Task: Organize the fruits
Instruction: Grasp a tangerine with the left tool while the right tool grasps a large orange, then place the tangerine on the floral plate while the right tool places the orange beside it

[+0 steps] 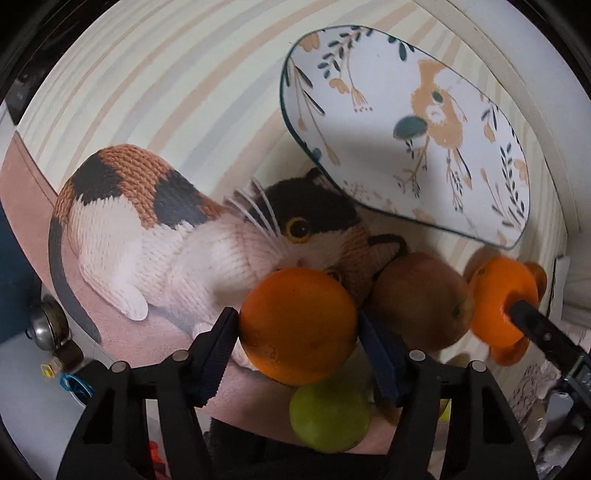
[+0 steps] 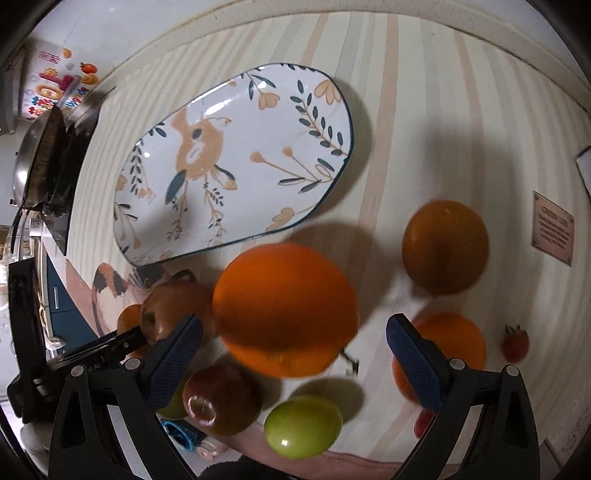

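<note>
My left gripper [image 1: 298, 325] is shut on an orange [image 1: 298, 324], held above the striped tablecloth. A green fruit [image 1: 328, 417] lies below it and a brown-red apple [image 1: 421, 299] to its right. The oval floral plate [image 1: 406, 122] stands beyond. My right gripper [image 2: 294, 338] is open; a blurred orange [image 2: 284, 308] sits between its fingers, not touching either pad. In the right wrist view, the plate [image 2: 236, 162] is ahead, with two more oranges [image 2: 445, 245] [image 2: 461, 339], a red apple [image 2: 219, 400], a green fruit [image 2: 303, 424] and a strawberry [image 2: 514, 342].
A knitted-cat picture mat [image 1: 147, 221] lies left of the fruits. A metal pan [image 2: 33, 158] stands on a stove at the far left. A small label card [image 2: 552, 232] lies at the right. The table's raised edge [image 2: 369, 22] runs behind the plate.
</note>
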`<state>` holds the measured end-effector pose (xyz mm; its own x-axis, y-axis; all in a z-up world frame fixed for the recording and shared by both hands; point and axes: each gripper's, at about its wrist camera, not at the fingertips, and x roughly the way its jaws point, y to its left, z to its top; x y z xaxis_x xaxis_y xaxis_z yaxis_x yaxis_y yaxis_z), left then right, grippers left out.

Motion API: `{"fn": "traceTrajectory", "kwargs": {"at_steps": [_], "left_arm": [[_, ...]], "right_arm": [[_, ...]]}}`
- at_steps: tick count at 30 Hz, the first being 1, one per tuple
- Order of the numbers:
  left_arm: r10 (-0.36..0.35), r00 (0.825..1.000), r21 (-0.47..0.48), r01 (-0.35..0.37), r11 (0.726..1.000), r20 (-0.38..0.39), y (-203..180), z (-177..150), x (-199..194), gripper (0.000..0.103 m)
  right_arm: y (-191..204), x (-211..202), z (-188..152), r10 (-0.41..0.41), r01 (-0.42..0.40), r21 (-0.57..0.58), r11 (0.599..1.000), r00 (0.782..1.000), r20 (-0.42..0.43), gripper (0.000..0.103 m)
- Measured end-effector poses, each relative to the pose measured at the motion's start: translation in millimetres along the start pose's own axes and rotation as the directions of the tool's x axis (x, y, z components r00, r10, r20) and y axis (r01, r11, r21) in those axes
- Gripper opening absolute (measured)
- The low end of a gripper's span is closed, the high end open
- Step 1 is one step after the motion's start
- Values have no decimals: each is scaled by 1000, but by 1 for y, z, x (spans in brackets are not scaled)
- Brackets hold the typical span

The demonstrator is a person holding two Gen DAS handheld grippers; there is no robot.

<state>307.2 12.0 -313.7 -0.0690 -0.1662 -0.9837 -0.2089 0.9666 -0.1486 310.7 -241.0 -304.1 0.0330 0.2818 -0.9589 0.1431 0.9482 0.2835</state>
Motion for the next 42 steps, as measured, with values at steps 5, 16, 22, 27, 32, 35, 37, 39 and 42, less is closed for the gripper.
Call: {"fn": "traceTrajectory", "kwargs": {"at_steps": [5, 16, 22, 27, 32, 35, 37, 39, 42], "left_arm": [[69, 997, -7, -69, 998, 43, 6, -1, -12, 64], [76, 997, -28, -76, 997, 4, 8, 8, 6, 64], [106, 994, -7, -106, 994, 22, -6, 3, 1, 63], [87, 994, 16, -88, 996, 67, -25, 4, -28, 63], [4, 991, 58, -12, 998, 134, -55, 15, -75, 63], [-46, 988, 95, 32, 995, 150, -77, 38, -93, 63], [-62, 987, 113, 46, 993, 150, -88, 55, -92, 63], [-65, 989, 131, 47, 990, 135, -97, 83, -85, 63], [-72, 994, 135, 61, 989, 82, -99, 111, -65, 63]], "right_arm": [[8, 12, 7, 42, -43, -25, 999, 998, -47, 87], [34, 37, 11, 35, -43, -76, 996, 994, -101, 84], [34, 33, 8, 13, -20, -98, 995, 997, -72, 83], [30, 17, 7, 23, -29, -104, 994, 998, -58, 83], [34, -18, 18, 80, -80, -105, 991, 997, -2, 83], [36, -40, 39, 97, -90, -127, 988, 994, 45, 83], [38, -46, 58, 89, -78, -141, 987, 993, 76, 83], [42, -45, 77, 61, -44, -155, 987, 993, 106, 83], [45, -34, 103, 26, -9, -171, 985, 995, 97, 83]]}}
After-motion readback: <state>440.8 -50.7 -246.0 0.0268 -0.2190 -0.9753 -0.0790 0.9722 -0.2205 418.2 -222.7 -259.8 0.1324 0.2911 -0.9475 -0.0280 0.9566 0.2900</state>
